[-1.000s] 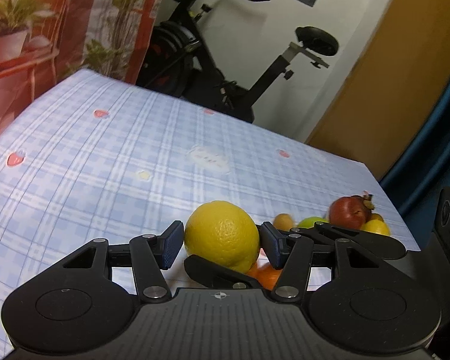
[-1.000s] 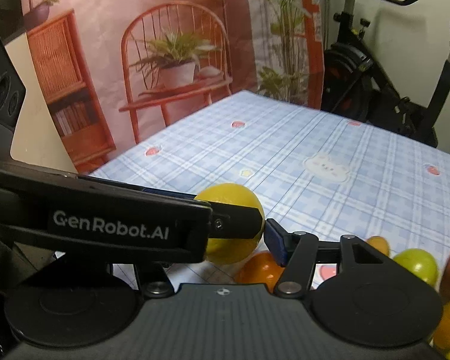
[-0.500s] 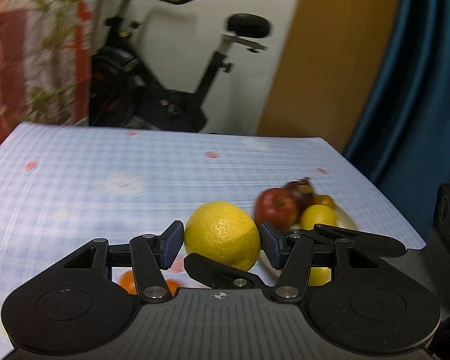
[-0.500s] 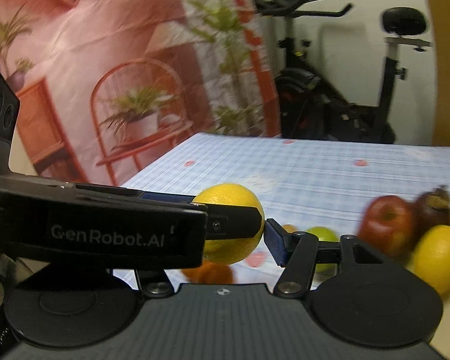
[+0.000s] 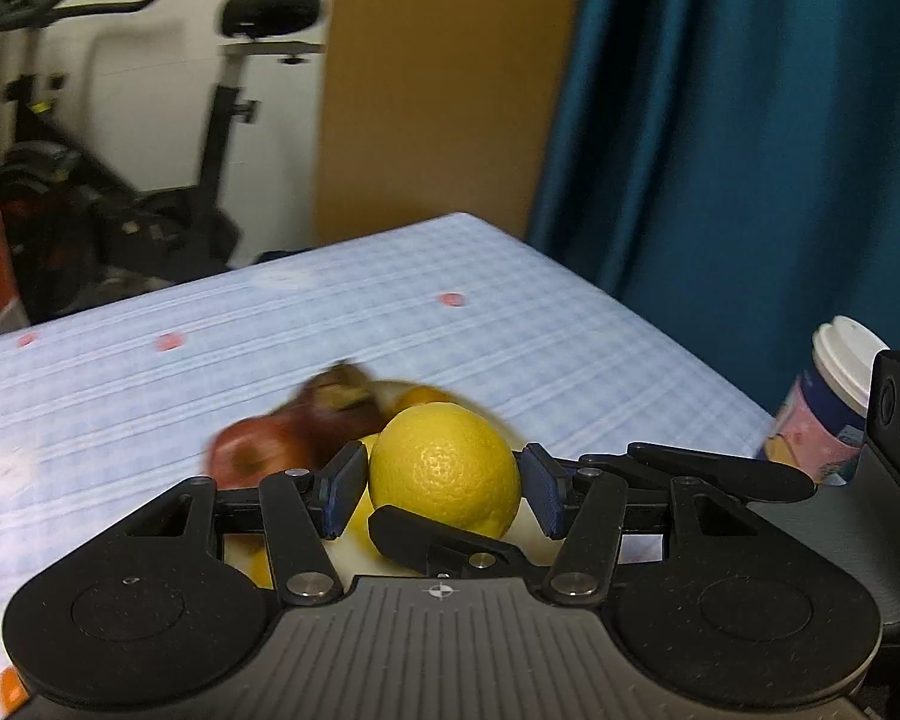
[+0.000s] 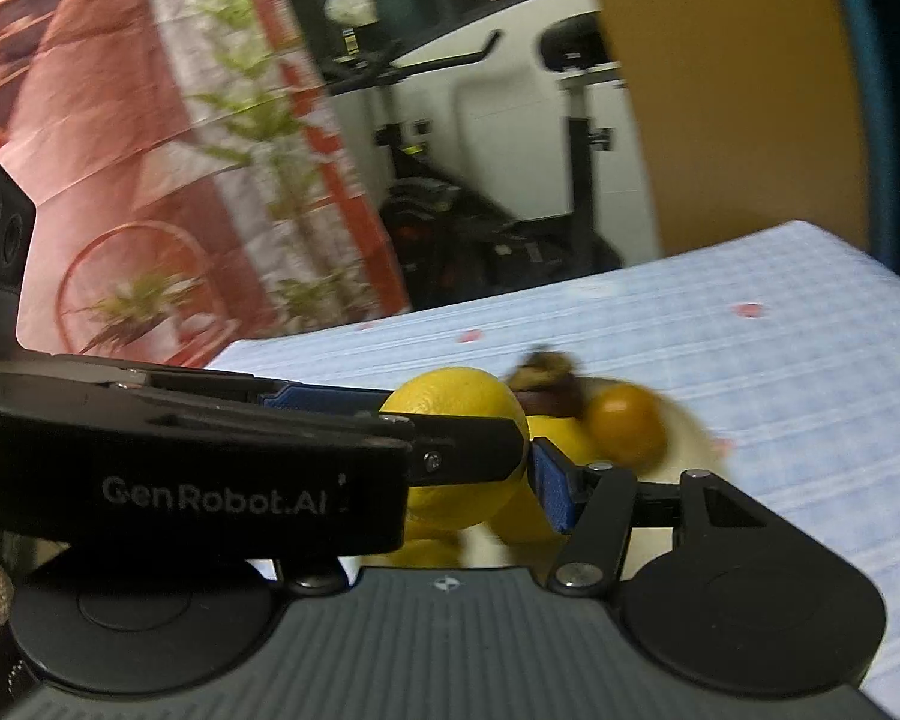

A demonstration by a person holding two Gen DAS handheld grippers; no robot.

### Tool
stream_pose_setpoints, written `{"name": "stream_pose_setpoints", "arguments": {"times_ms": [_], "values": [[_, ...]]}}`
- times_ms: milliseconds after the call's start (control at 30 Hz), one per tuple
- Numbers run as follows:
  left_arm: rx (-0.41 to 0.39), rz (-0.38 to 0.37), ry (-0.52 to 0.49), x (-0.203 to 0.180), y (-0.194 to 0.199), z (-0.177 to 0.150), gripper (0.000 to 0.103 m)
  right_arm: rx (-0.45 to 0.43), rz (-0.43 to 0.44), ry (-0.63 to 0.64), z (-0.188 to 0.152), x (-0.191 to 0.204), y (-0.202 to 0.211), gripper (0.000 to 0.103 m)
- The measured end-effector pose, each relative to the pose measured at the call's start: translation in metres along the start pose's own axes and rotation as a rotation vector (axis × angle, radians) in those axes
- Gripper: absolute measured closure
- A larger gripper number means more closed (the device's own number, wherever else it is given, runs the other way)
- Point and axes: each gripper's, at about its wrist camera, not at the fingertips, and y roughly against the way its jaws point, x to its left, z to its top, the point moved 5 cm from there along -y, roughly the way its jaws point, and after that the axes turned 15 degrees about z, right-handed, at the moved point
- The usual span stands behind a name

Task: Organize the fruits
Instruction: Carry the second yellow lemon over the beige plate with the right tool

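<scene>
A round yellow citrus [image 5: 444, 468] sits between the blue pads of my left gripper [image 5: 441, 483], which is shut on it. My right gripper [image 6: 468, 480] is shut on the same citrus [image 6: 450, 402] from the side; one of its fingers [image 5: 438, 537] crosses under the fruit in the left wrist view. The left gripper's fingers [image 6: 462, 450] hide the right gripper's left pad. Just beyond, a pale plate [image 6: 690, 438] holds a red apple [image 5: 252, 450], a dark brown fruit [image 5: 342, 396], an orange [image 6: 624, 426] and yellow fruits [image 6: 558, 438].
The table wears a blue checked cloth [image 5: 570, 348]. A paper cup with a white lid [image 5: 834, 402] stands at its right edge, close to the right gripper's body. An exercise bike [image 5: 210, 180] and a blue curtain [image 5: 720, 150] lie beyond the far edge.
Both grippers swung right together with the citrus held between them. The loose fruits on the cloth slid out of view, the plate of fruit came straight ahead, and the cup appeared.
</scene>
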Motion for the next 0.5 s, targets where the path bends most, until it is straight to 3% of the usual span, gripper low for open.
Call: {"name": "stream_pose_setpoints", "arguments": {"times_ms": [133,300,500], "values": [[0.028,-0.041,-0.034,-0.022,-0.023,0.003,0.044,-0.016,-0.051,-0.037,-0.001,-0.026,0.016,0.043],[0.095,-0.082,0.009,-0.026,-0.049,0.001,0.044,0.007,-0.083,-0.069,-0.005,-0.051,0.015,0.043],[0.108,-0.062,-0.005,-0.028,-0.062,-0.003,0.044,0.048,-0.110,-0.052,-0.008,-0.063,0.006,0.043]]}}
